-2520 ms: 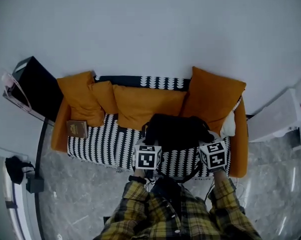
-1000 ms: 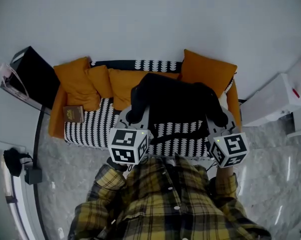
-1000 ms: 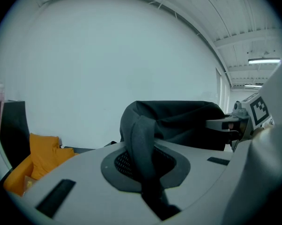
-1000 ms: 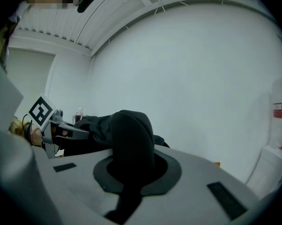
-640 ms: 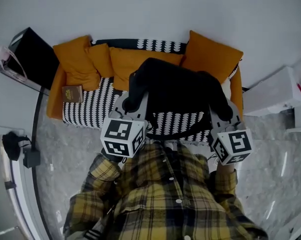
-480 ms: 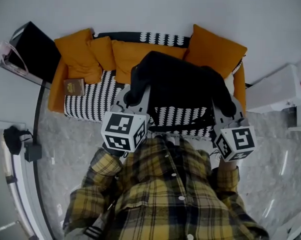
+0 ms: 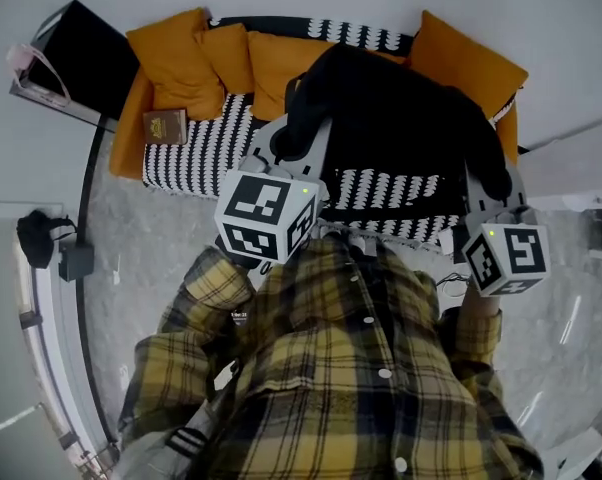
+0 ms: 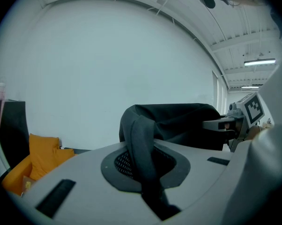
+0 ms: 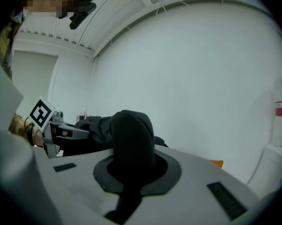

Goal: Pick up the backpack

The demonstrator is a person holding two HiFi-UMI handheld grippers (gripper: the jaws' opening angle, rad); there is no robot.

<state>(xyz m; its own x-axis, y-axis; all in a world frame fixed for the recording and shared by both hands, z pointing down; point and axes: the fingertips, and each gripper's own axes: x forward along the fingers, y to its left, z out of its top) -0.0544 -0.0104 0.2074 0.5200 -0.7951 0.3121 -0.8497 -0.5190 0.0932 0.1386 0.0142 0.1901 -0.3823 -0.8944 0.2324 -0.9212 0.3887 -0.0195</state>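
The backpack [image 7: 391, 128] hangs above the sofa [image 7: 196, 143], its long axis running crosswise between both tools. The left tool [image 7: 291, 146] is clenched on one end of its black fabric and the right tool [image 7: 496, 183] on the other, so each hand bears a side.

Light: cool, even and fairly bright indoors; ceiling strip lamps [image 8: 259, 62] glow above and to the right of the left tongs [image 8: 141, 165].
Shadows: soft and faint, no hard edges.
Glare: pale streaks on the glossy floor [image 7: 566, 358] beside the right tongs [image 9: 131, 170].
Dark areas: the backpack [image 7: 401, 118] reads as near-solid black with little fold detail.
Distortion: strong fisheye in every view; both gripper views end in a black round vignette.
Focus: the bodies of the tongs, closest to the lens, look soft and smooth.
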